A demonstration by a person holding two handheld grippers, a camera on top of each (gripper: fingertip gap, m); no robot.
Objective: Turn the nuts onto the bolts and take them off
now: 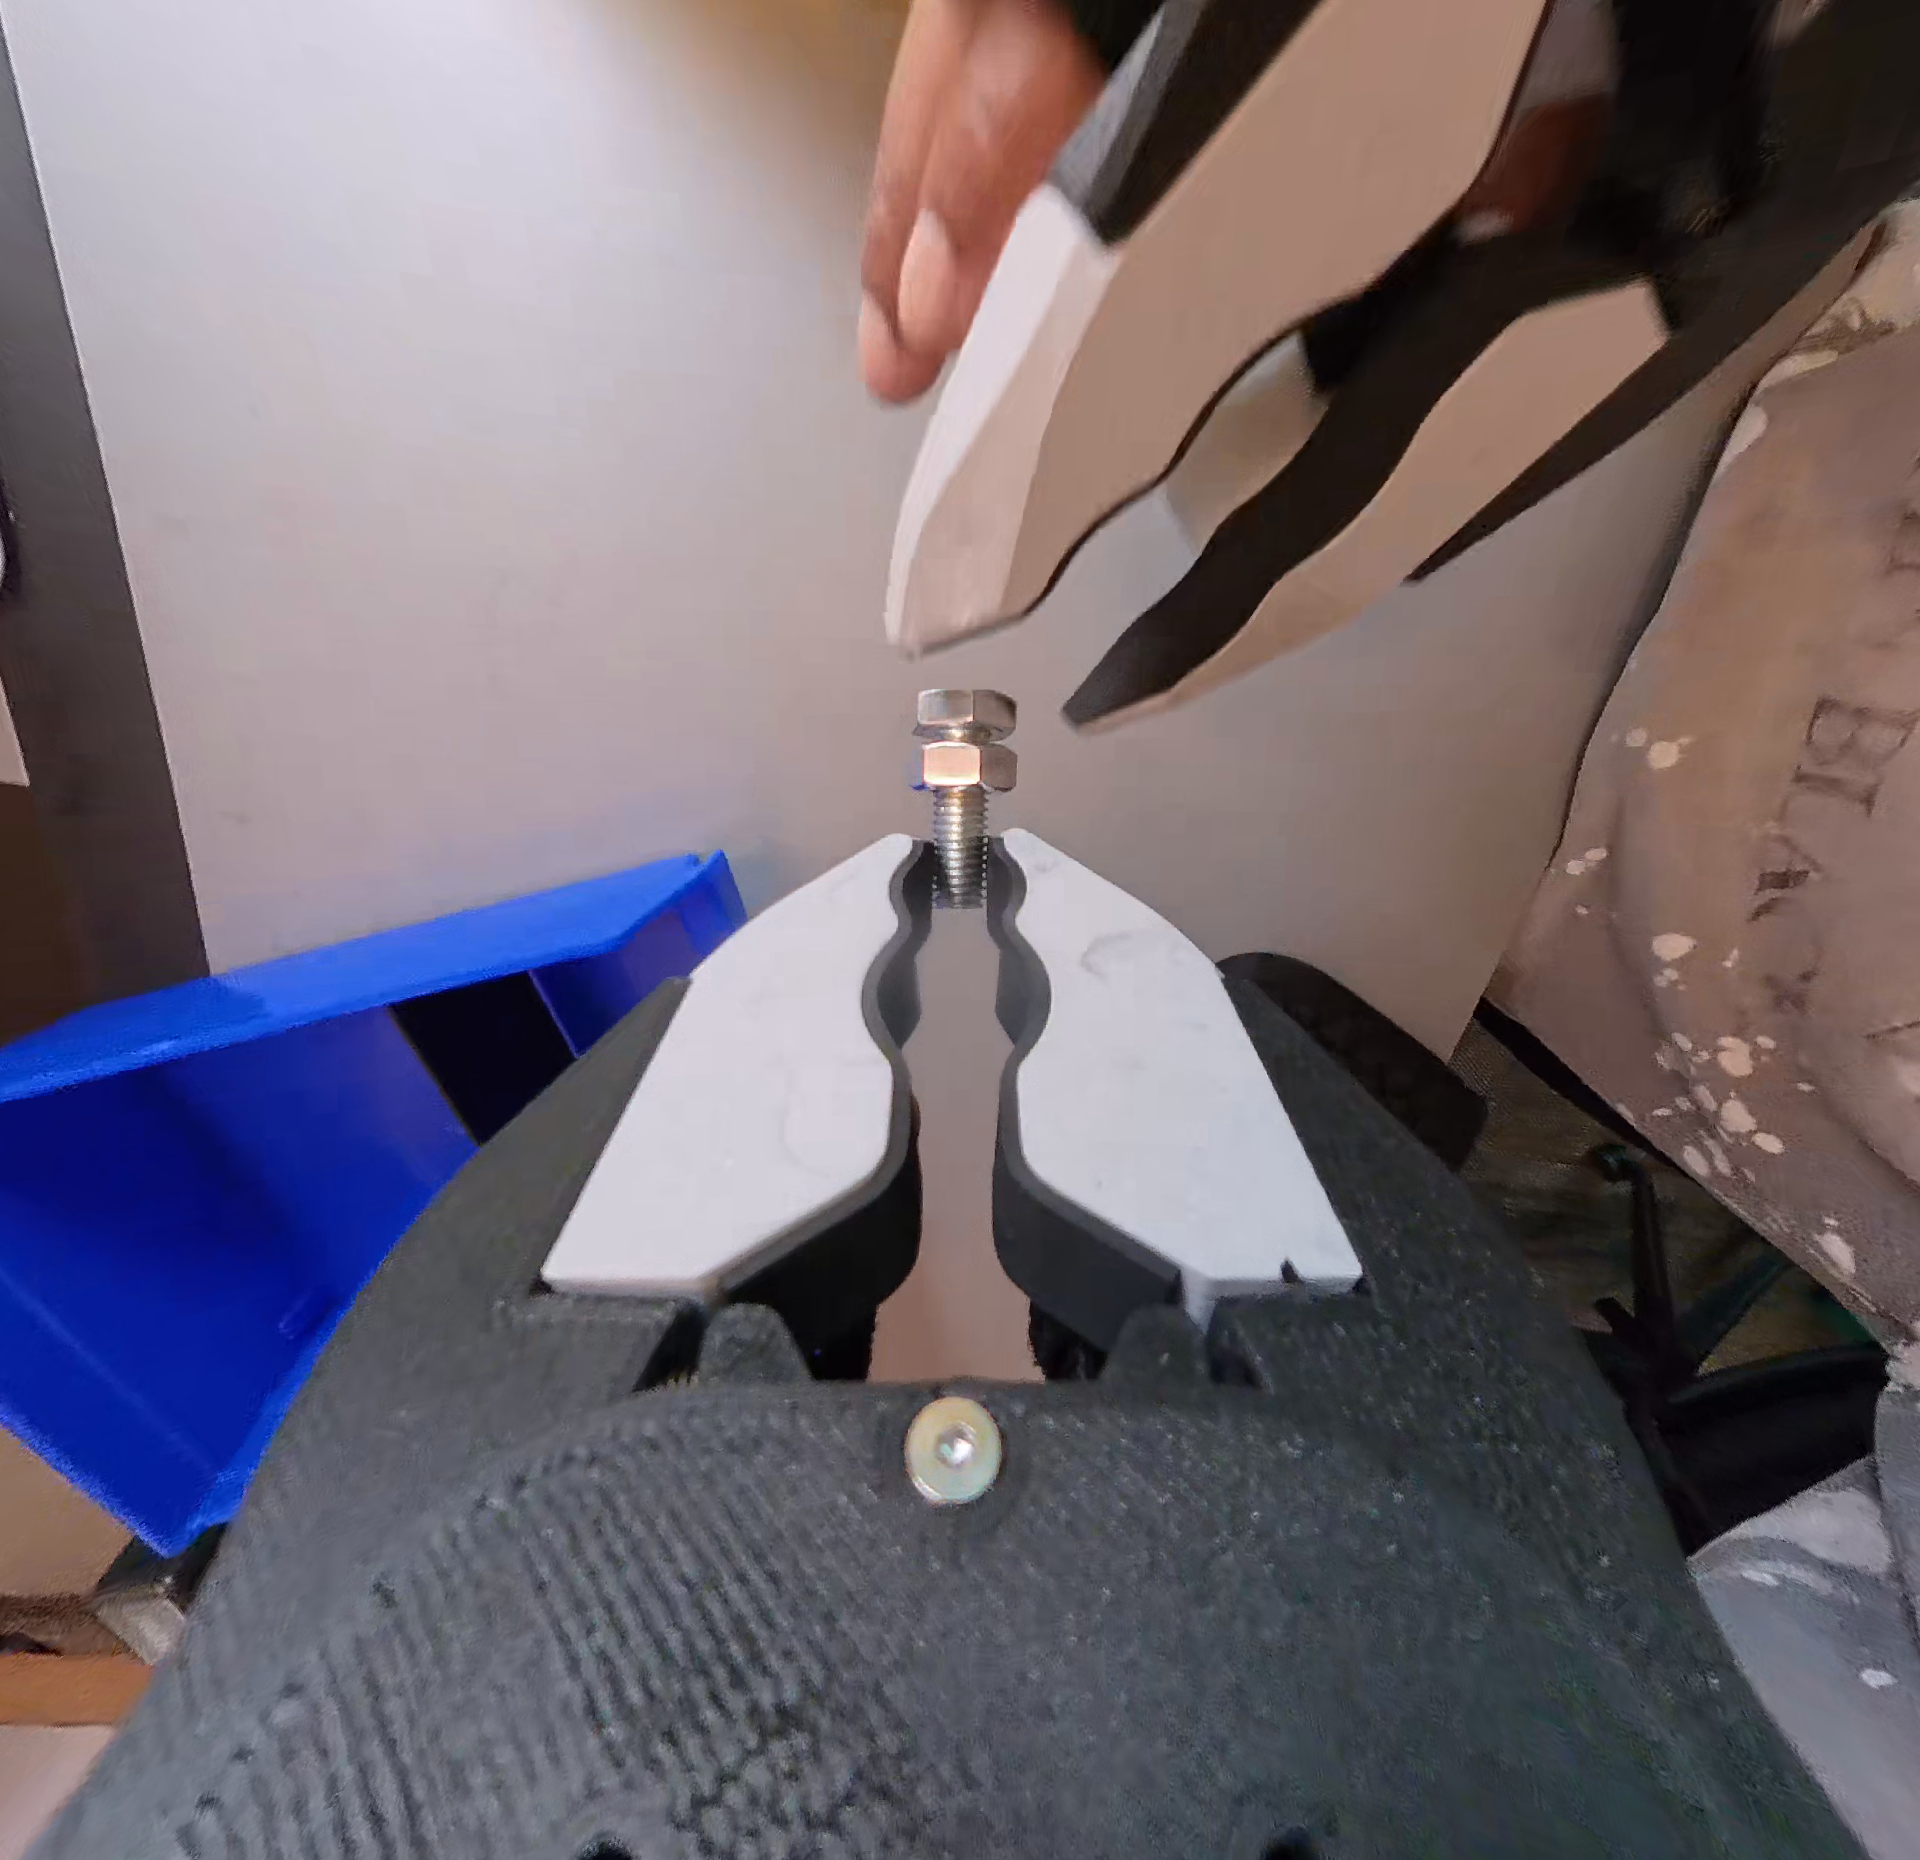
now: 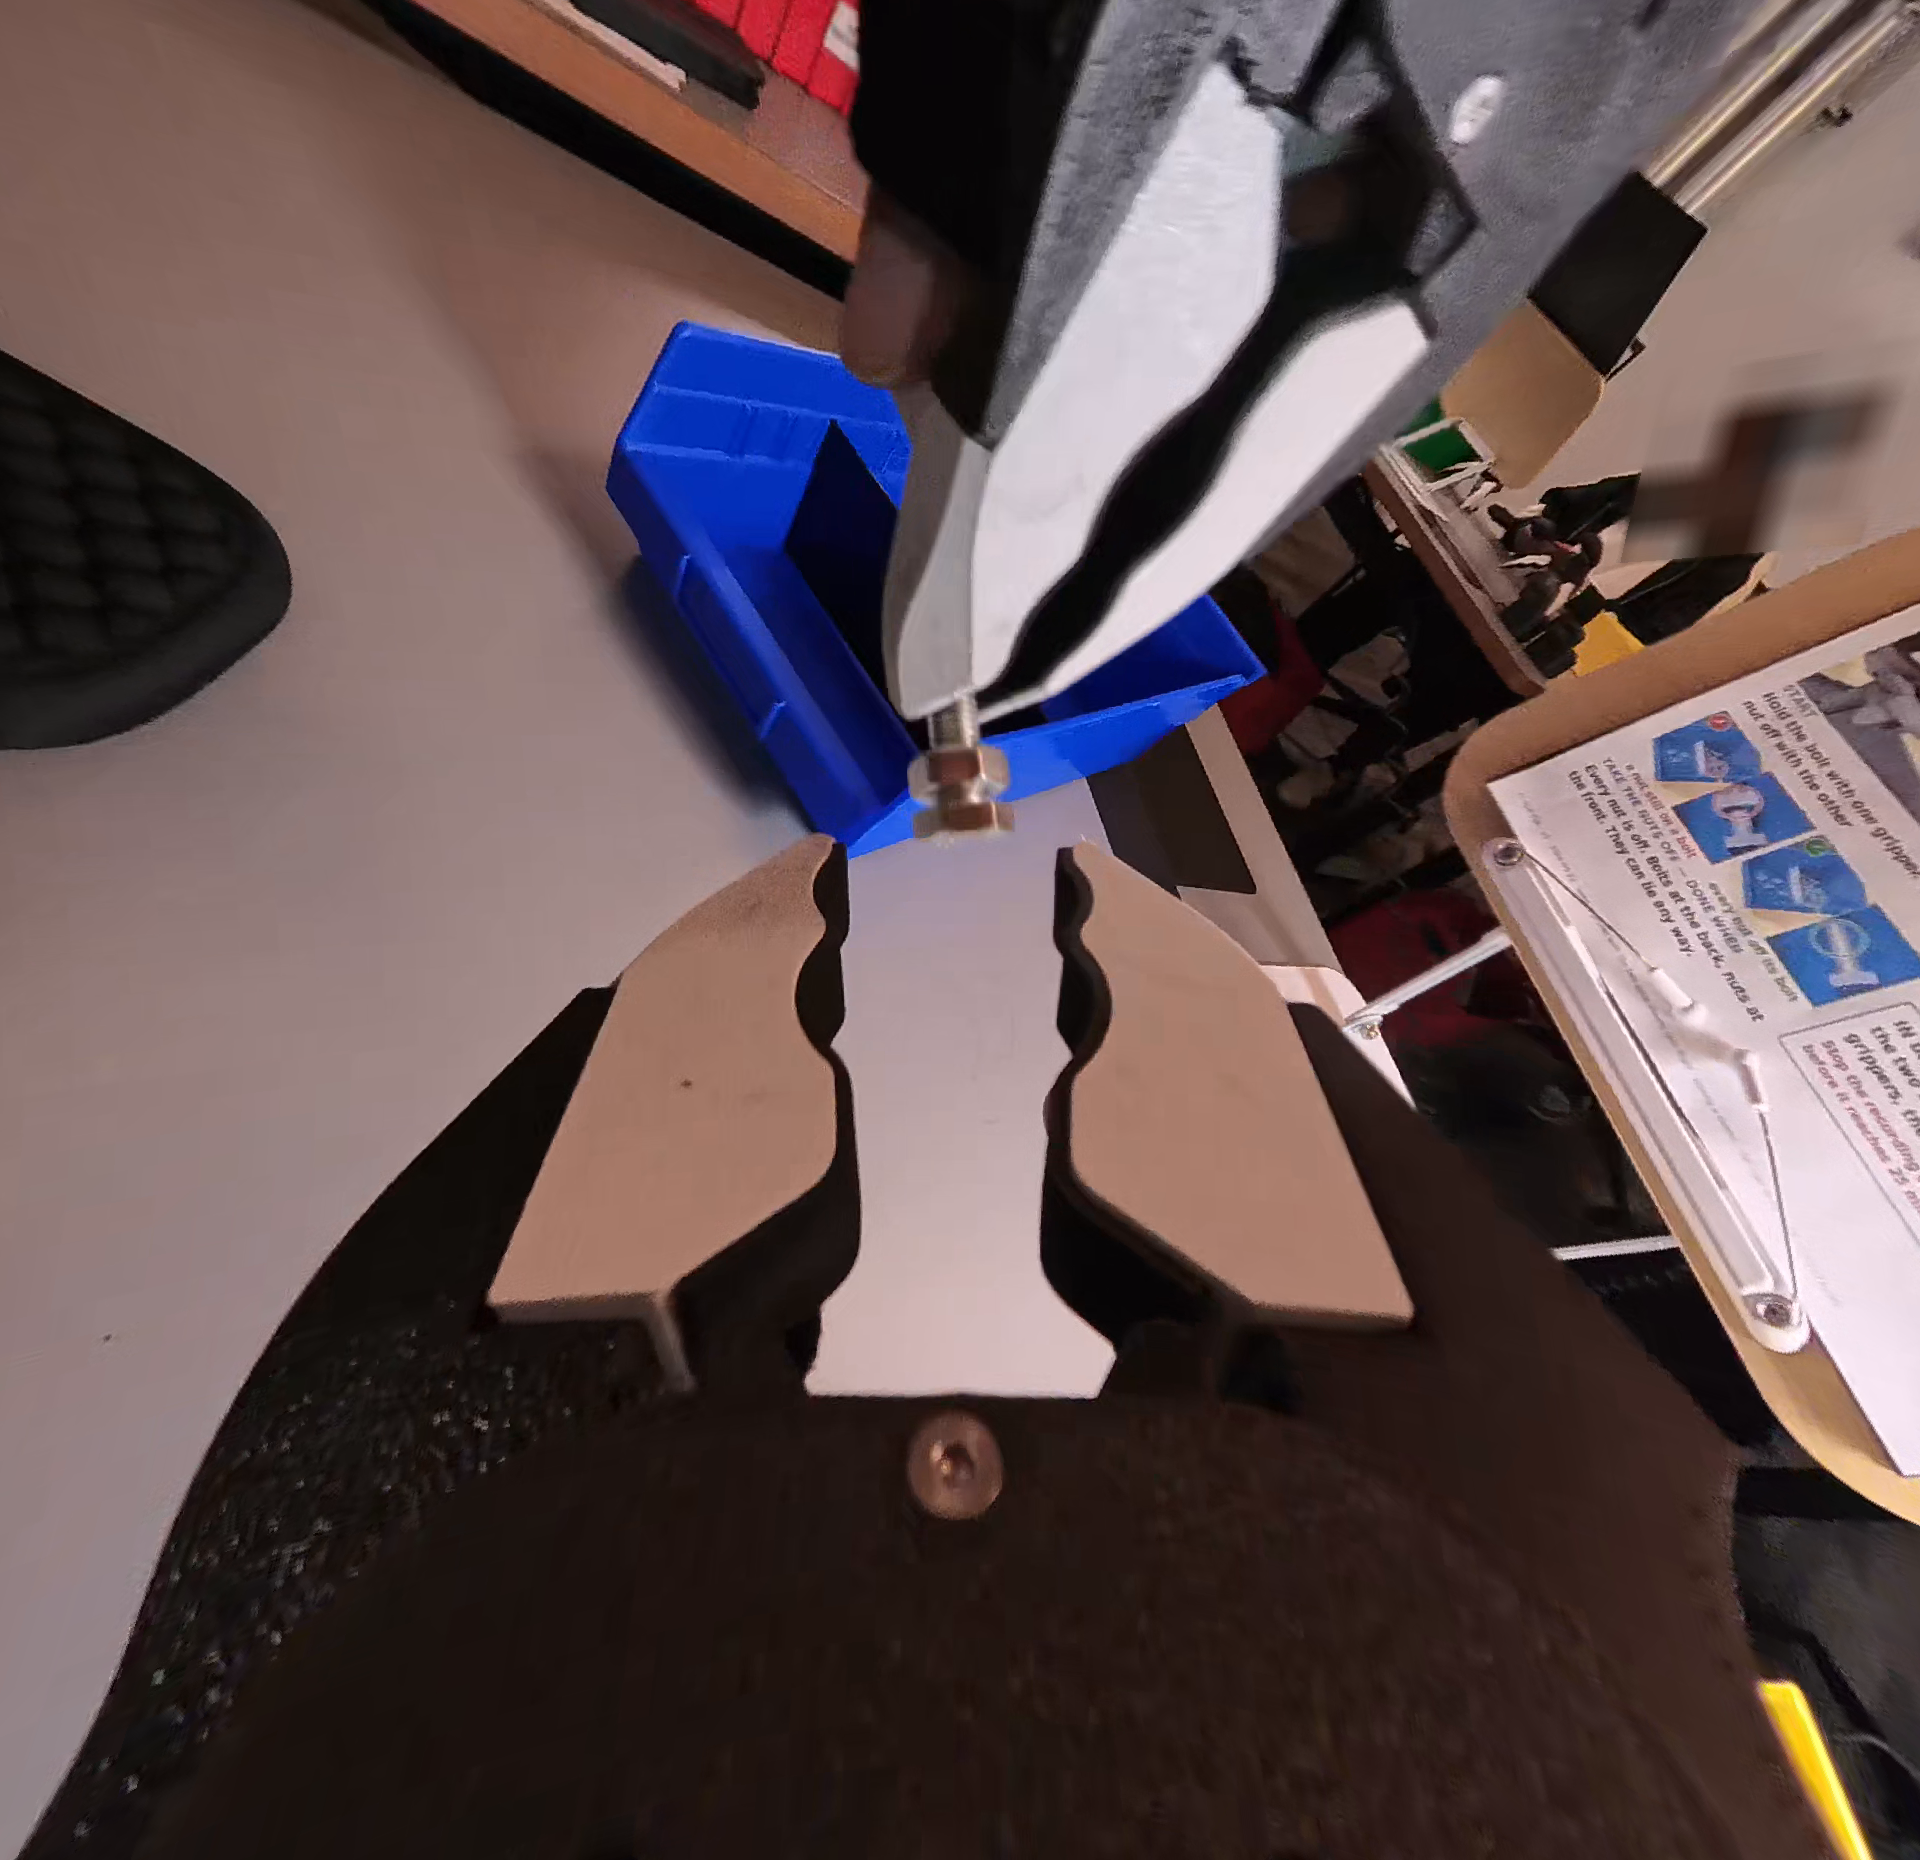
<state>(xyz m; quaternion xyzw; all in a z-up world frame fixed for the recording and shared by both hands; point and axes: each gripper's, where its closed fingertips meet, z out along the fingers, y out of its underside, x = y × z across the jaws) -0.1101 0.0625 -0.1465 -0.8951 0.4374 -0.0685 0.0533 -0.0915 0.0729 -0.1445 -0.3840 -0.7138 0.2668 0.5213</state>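
The left gripper (image 1: 958, 854) has its jaws closed on the threaded end of a bolt (image 1: 958, 854), pinching it at the very tips so that the head and the nut (image 1: 966, 766) stand clear beyond them; the nut sits run up close under the head. Held this way the shank is fixed while the nut stays free to be turned, which looks like the reason for so shallow a grip. The right gripper (image 2: 951, 854) has its jaws open and empty, pointed at the head end of the bolt and just short of it, nothing yet between them; it seems lined up to close on the nut and unscrew it. Because the nut lies against the head, the jaws could easily catch both, and a grip on the head would only twist the bolt in the left jaws. A hand (image 1: 940, 210) shows behind the right gripper. Below the bolt a blue bin (image 2: 748, 563) stands on the grey surface (image 2: 364, 667) near its far edge; what it holds is hidden. A board with a printed sheet (image 2: 1662, 979) lies off the right edge, well apart and out of the way.
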